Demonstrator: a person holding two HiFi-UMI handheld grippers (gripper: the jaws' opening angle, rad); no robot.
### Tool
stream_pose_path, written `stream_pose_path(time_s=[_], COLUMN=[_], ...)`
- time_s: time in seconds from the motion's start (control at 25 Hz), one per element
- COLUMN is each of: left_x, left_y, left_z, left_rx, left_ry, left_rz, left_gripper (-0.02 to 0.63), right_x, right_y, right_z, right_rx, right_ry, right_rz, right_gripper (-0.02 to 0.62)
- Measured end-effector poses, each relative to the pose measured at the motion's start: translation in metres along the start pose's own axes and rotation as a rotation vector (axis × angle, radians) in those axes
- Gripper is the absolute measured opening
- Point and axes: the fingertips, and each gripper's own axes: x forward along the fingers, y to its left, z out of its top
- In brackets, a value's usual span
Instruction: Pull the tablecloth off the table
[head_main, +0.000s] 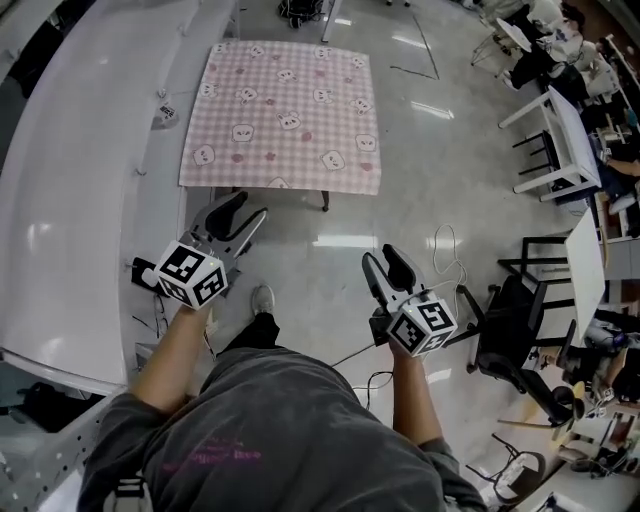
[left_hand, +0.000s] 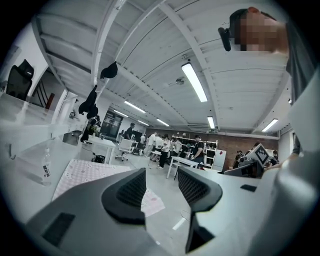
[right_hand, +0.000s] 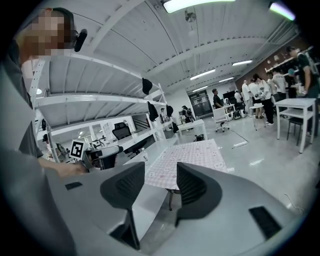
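While I hold both short of the table, the left gripper and right gripper have jaws partly apart, gripping nothing; the pink checked tablecloth lies spread on it, untouched; pink print on my shirt is unreadable

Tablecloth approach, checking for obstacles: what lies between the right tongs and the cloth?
Only bare floor, seen in the head view, separates the right tongs from the tablecloth.

table: top lying hidden under tablecloth, one leg showing at near edge | label on white bench: print showing too small to read
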Motion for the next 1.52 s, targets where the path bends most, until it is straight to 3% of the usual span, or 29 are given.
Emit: stream_pose_path(time_s=[0.44, 0.88, 1.2, 1.52], left_x=[0.051, 0.058, 0.060, 0.076], left_y=[0.078, 0.117, 0.146, 0.181], left_z=[0.019, 0.009, -0.024, -0.083], left_rx=[-0.007, -0.020, -0.077, -0.144], left_ry=[0.036, 0.055, 0.102, 0.177], left_rz=[-0.013, -0.001, 0.044, 0.112], left_gripper=[0.195, 0.198, 0.198, 0.198], right_x=[0.084, 0.137, 0.177, 0.221], right_y=[-0.032, -0.036, -0.054, -0.098], right_z=[0.033, 0.035, 0.012, -0.028], right_rx=[0.025, 0.038, 0.092, 0.165], right_ry=[0.003, 0.005, 0.055, 0.124], right_rz=[-0.034, -0.008, 0.025, 0.048], right_gripper=[0.184, 0.184, 0.184, 0.184])
